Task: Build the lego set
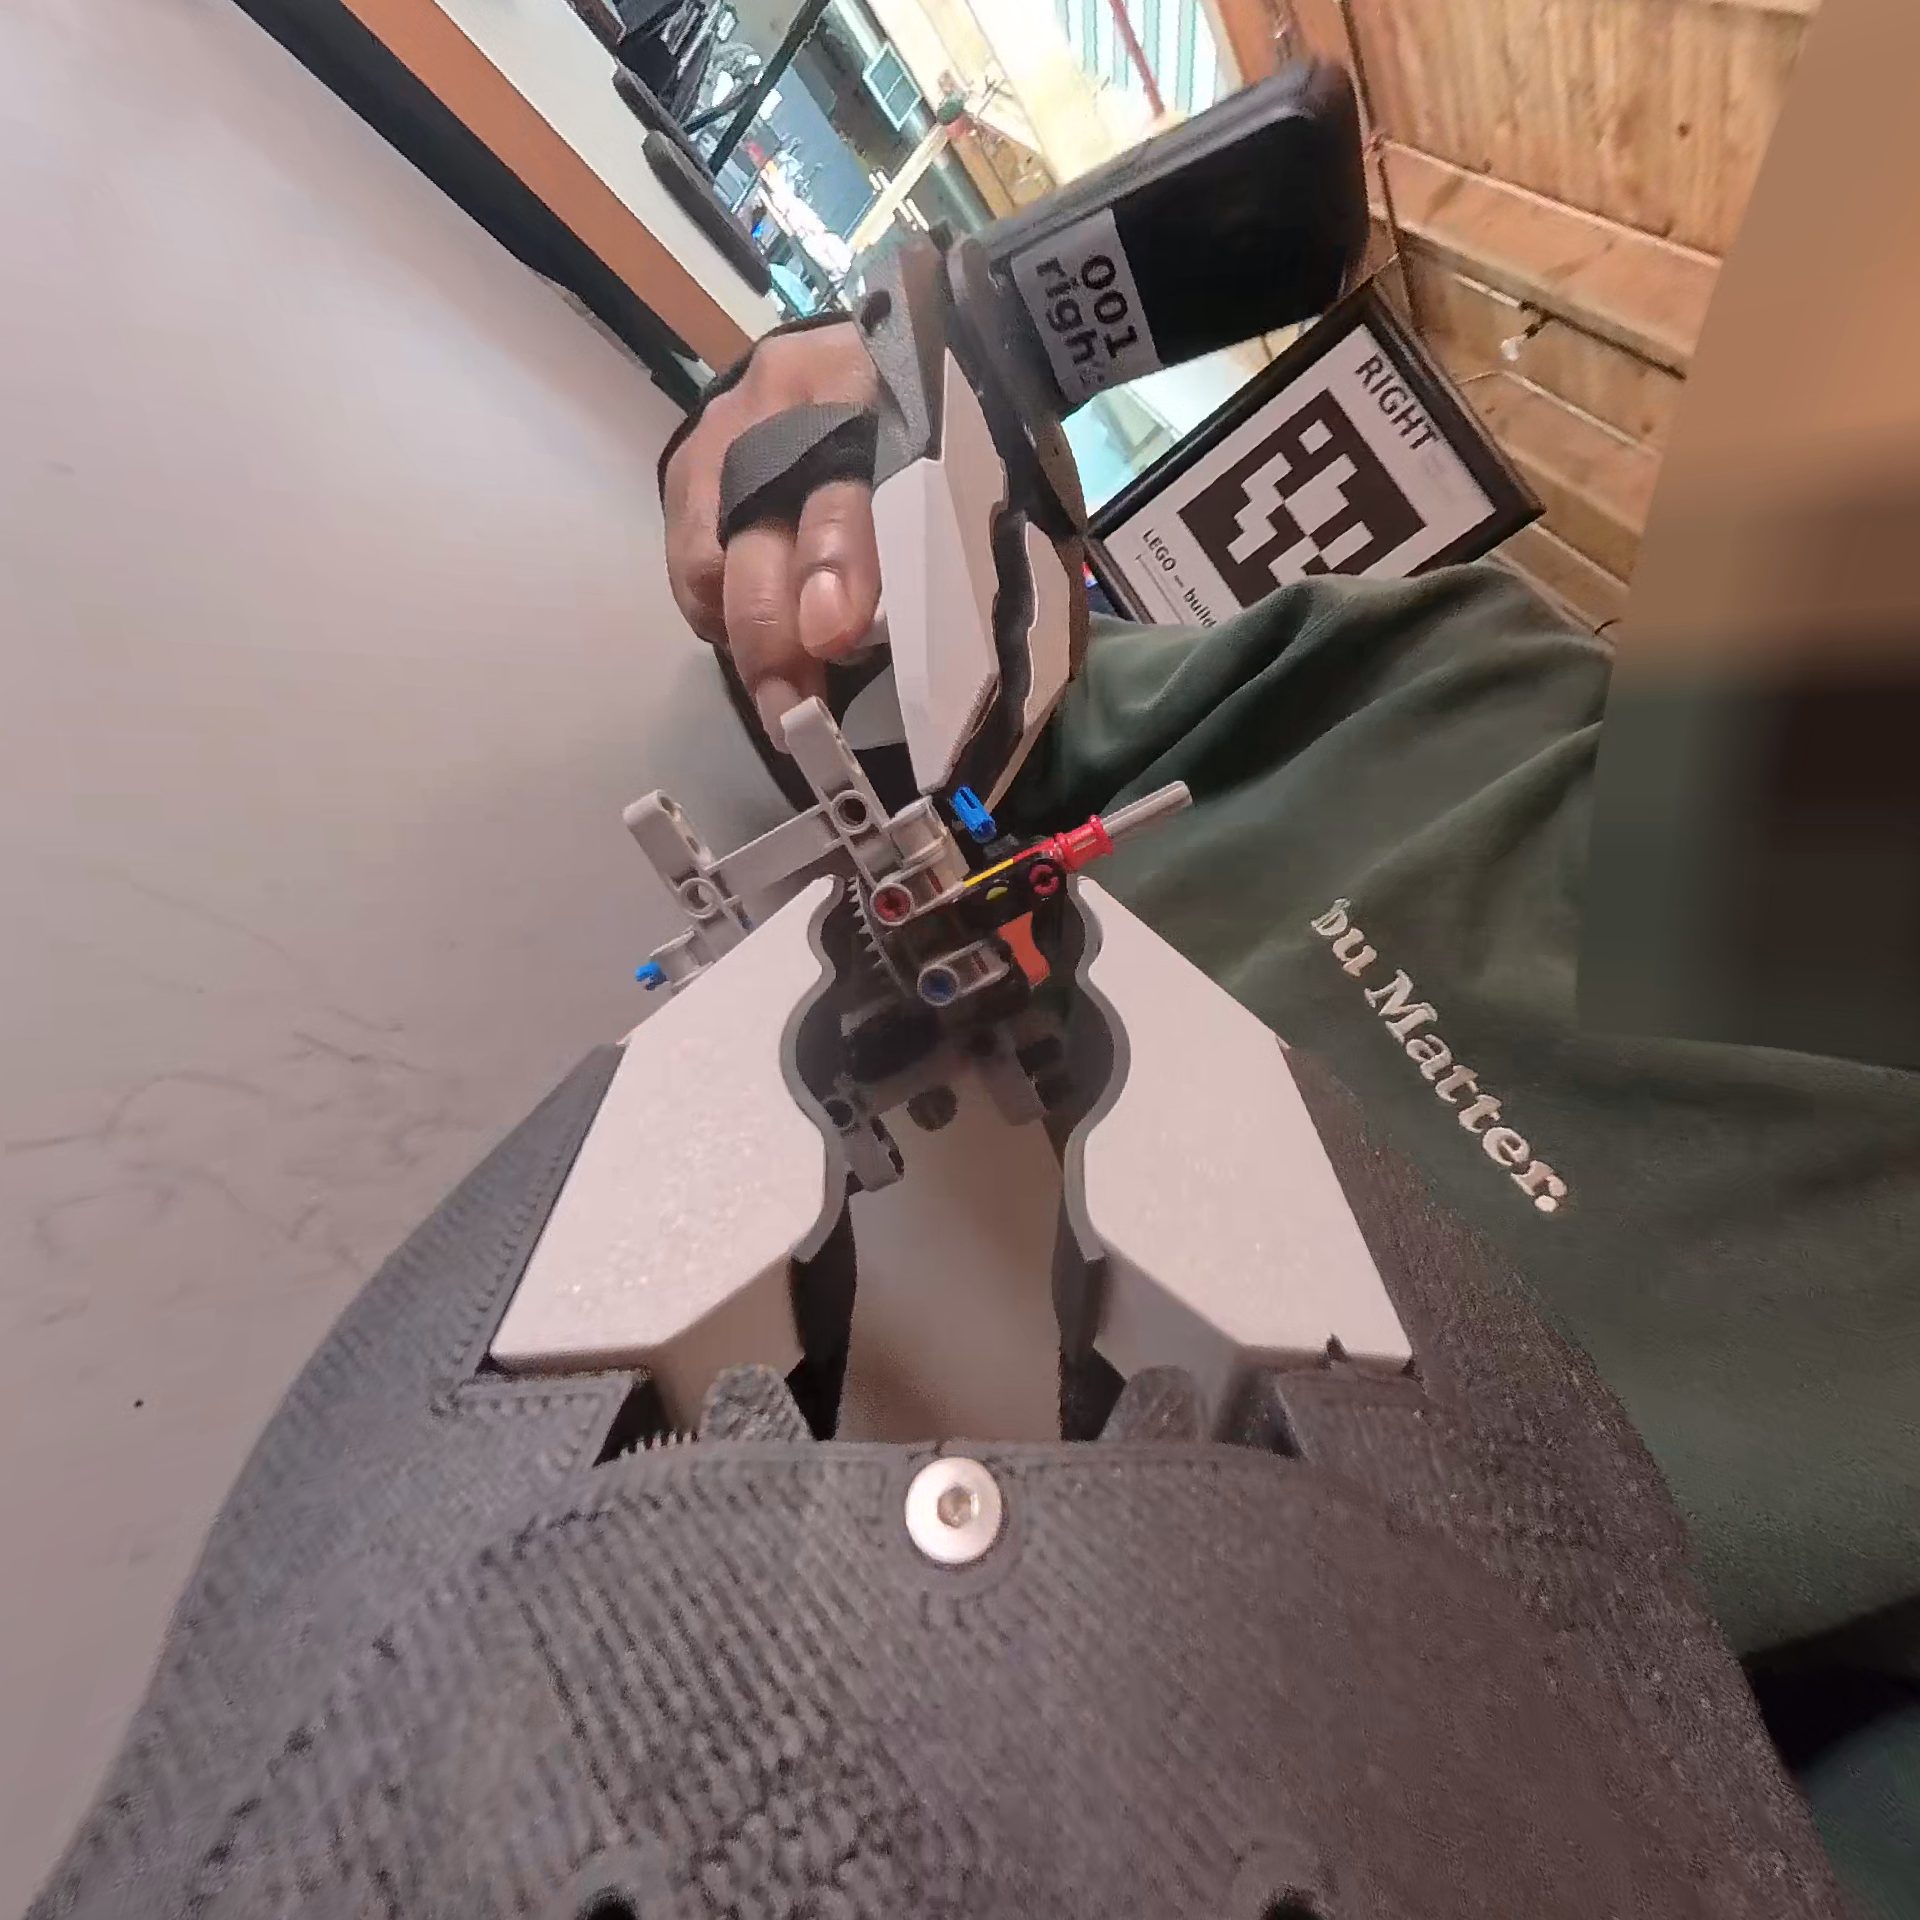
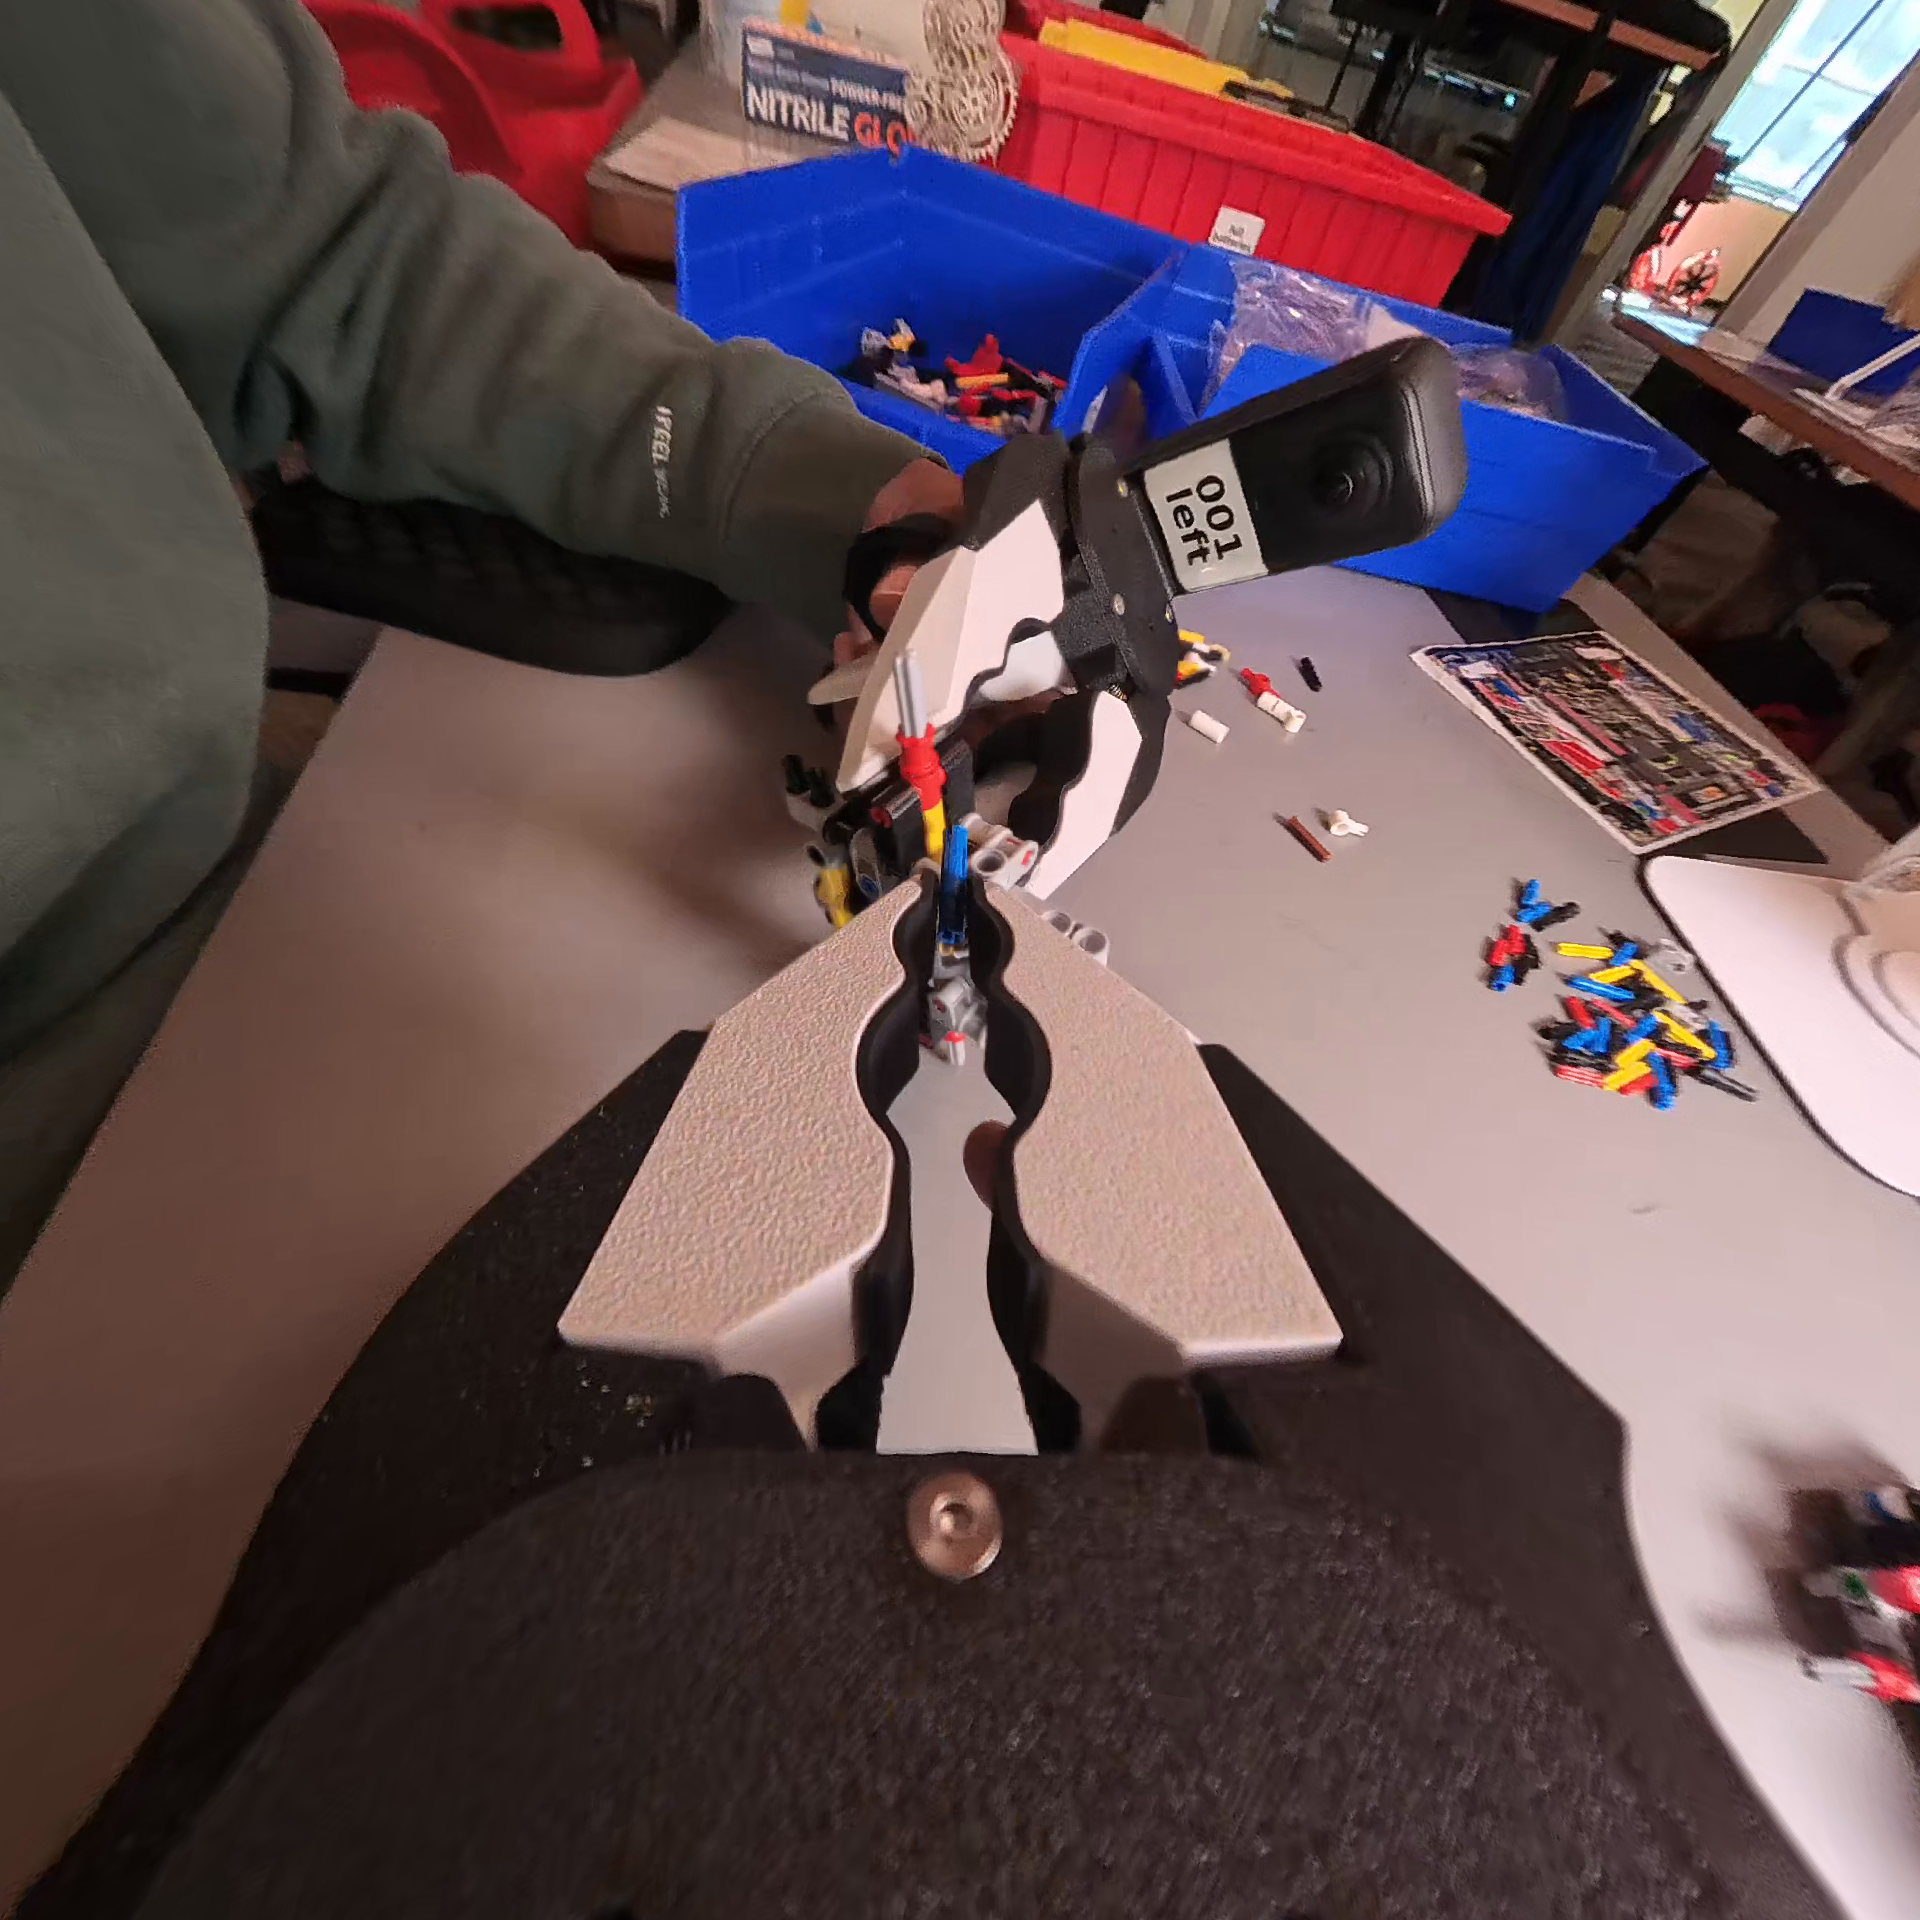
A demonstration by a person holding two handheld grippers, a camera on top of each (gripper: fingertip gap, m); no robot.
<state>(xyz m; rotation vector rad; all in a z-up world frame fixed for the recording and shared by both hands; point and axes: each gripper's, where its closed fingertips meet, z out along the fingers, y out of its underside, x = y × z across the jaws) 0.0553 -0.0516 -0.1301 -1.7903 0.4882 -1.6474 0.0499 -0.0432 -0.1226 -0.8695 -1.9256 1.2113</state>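
The left gripper [image 1: 954, 940] has its jaws clenched on the dark core of a small toy-brick model [image 1: 935, 935], held at the centre of the left wrist view; the black and orange body sits wedged between both pads. The right gripper [image 2: 954, 899] comes in from above with its jaws nearly closed, pinching a blue pin [image 2: 954, 883] at the very tips, right against the model's grey top.

Judging by its look, the model is light, rigid plastic, but a fragile assembly: grey beams [image 1: 748, 862] stick out toward the left of the frame, and a red-collared grey rod [image 1: 1122, 826] juts to the right. These thin arms would likely pop loose if squeezed or knocked. The chunky dark middle, with its gear teeth, seems the soundest place to hold. The plastic is smooth, so a firm grip across flat faces should hold better than one on round pins.

The blue pin is tiny and slick; it could easily twist or slip between the fingertips.

On the grey surface [image 2: 1351, 1039], at the right of the right wrist view, lie a heap of loose pins [image 2: 1621, 1029] and a printed booklet [image 2: 1621, 732]; blue bins [image 2: 935, 270] stand behind.
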